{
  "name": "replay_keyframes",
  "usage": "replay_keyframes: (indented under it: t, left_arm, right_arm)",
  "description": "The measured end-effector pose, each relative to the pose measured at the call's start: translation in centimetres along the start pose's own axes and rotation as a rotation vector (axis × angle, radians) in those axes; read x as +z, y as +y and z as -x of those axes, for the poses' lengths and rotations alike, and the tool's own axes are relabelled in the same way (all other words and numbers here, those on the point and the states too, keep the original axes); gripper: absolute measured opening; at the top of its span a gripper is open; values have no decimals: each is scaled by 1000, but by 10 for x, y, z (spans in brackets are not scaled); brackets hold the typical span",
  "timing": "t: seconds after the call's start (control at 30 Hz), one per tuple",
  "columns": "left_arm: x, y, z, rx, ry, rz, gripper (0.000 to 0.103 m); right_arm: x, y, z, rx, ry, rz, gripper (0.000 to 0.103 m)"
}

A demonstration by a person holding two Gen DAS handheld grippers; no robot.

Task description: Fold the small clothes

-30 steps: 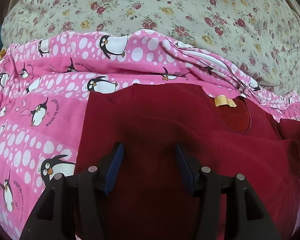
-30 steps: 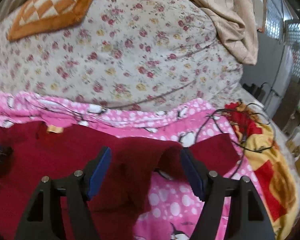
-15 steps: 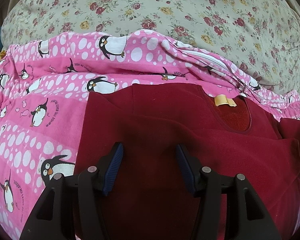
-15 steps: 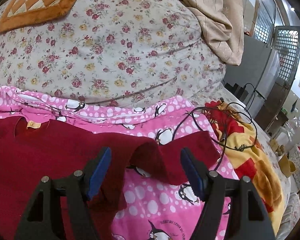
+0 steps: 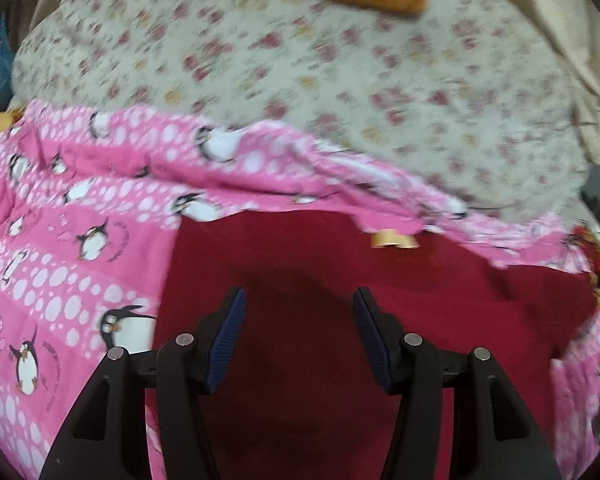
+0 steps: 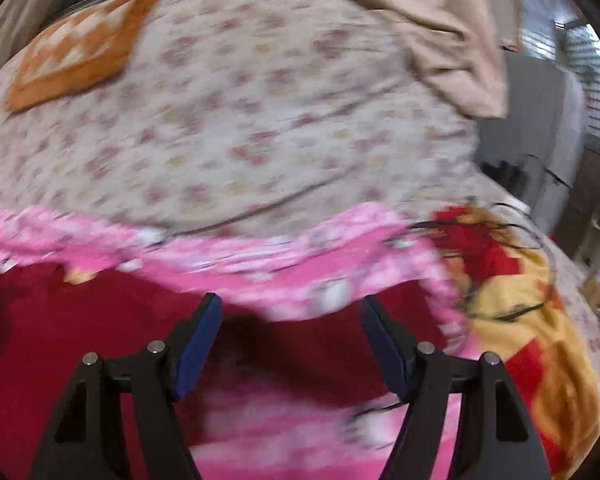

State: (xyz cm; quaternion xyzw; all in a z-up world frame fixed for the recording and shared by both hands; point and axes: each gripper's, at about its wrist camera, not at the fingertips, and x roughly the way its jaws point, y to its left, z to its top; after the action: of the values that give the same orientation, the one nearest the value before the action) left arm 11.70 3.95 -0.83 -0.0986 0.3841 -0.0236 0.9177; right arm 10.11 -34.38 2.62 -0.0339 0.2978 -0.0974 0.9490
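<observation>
Bed: a pink penguin blanket (image 5: 72, 216) covers the near part; a flowered quilt (image 5: 340, 80) rises behind it, with an orange checked cushion (image 6: 76, 52) on top and a beige cloth (image 6: 440, 28) hanging at the far right.
Red top: the red top (image 5: 308, 280) lies on the pink blanket, neck toward the flowered quilt, its yellow label (image 5: 394, 239) showing at the collar.
Progress: judging by how it lies, the body is spread fairly flat and no fold is made yet; both side folds and the final fold seem left to do.
Right sleeve: the sleeve (image 6: 380, 320) stretches out sideways from the red top toward the yellow-and-red blanket (image 6: 540, 320); both views are blurred, so its exact lie is unclear.
Edges: the left edge of the red top runs straight and free against the pink blanket; a ridge of pink blanket overlaps the collar edge.
Open room: pink blanket lies bare to the left of the red top; on the right, a black cable (image 6: 500, 312) sits near the sleeve end and could snag.
Left claw: the left claw (image 5: 298, 340) stands wide above the body of the red top, holding nothing.
Right claw: the right claw (image 6: 290, 344) stands wide over the sleeve, gripping nothing.
</observation>
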Motion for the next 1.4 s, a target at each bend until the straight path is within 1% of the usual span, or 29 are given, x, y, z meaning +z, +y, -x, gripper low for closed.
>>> replay_keyframes:
  t: [0.03, 0.07, 0.13, 0.17, 0.23, 0.3, 0.37, 0.43, 0.53, 0.57, 0.67, 0.73, 0.77, 0.8, 0.83, 0.87, 0.9, 0.93, 0.97, 1.03, 1.1, 1.17, 1.23, 1.33, 1.4]
  left_arm:
    - [-2, -9, 3, -44, 6, -19, 46]
    - [-5, -19, 4, -82, 19, -40, 46]
    - [-10, -35, 0, -128, 50, -74, 46]
    - [-16, -46, -4, -154, 76, -92, 46]
    - [-21, -58, -11, -181, 111, -106, 46]
    - [-26, -68, -17, -209, 141, -115, 46]
    - [-28, -74, -21, -215, 153, -128, 46]
    - [-29, -75, -23, -215, 160, -129, 46]
    - [-29, -71, -25, -214, 172, -101, 46]
    - [-29, -69, -26, -213, 179, -88, 46]
    - [-27, -61, -30, -221, 197, -47, 46]
    - [-27, -60, -29, -218, 193, -40, 46]
    - [-26, -60, -29, -214, 190, -44, 46]
    - [-27, -61, -29, -212, 190, -48, 46]
    - [-27, -61, -29, -210, 188, -50, 46]
    - [-27, -61, -28, -209, 188, -51, 46]
    - [-27, -60, -28, -208, 187, -51, 46]
    - [-26, -60, -27, -206, 184, -49, 46]
    - [-26, -59, -27, -203, 182, -47, 46]
    - [-25, -57, -27, -200, 181, -40, 46]
    - [-24, -56, -27, -200, 180, -33, 46]
    - [-24, -56, -25, -197, 173, -32, 46]
    - [-22, -54, -22, -194, 160, -31, 46]
    - [-15, -49, -16, -182, 128, -24, 46]
    - [-8, -39, -11, -163, 95, -9, 46]
  right_arm:
    - [-1, -23, -6, -18, 6, -26, 71]
    - [-3, -44, -13, -9, 16, -58, 69]
    - [-12, -83, -27, 34, 43, -123, 58]
    - [-17, -97, -33, 37, 53, -140, 55]
    - [-26, -118, -42, 71, 63, -160, 40]
    - [-30, -126, -48, 114, 74, -166, 35]
    - [-30, -125, -49, 147, 66, -151, 35]
    - [-28, -122, -55, 140, 74, -128, 35]
    - [-31, -123, -67, 119, 129, -137, 35]
    - [-32, -123, -68, 114, 135, -139, 35]
    - [-33, -121, -66, 140, 150, -147, 33]
    - [-34, -122, -65, 170, 163, -158, 22]
    - [-35, -123, -65, 188, 171, -167, 19]
    - [-36, -124, -66, 204, 181, -174, 11]
    - [-37, -125, -67, 202, 190, -175, 7]
    - [-35, -123, -66, 178, 185, -168, 7]
    - [-32, -123, -61, 158, 160, -161, 6]
    - [-22, -122, -46, 100, 83, -150, 6]
    - [-14, -124, -34, 64, 27, -156, 6]
    - [5, -134, -2, -40, -103, -194, 6]
    - [14, -137, 17, -79, -168, -220, 6]
    - [18, -129, 23, -57, -181, -219, 6]
    - [22, -110, 23, -13, -180, -192, 6]
    - [33, -68, 30, 118, -182, -170, 6]
    - [39, -30, 39, 239, -171, -147, 6]
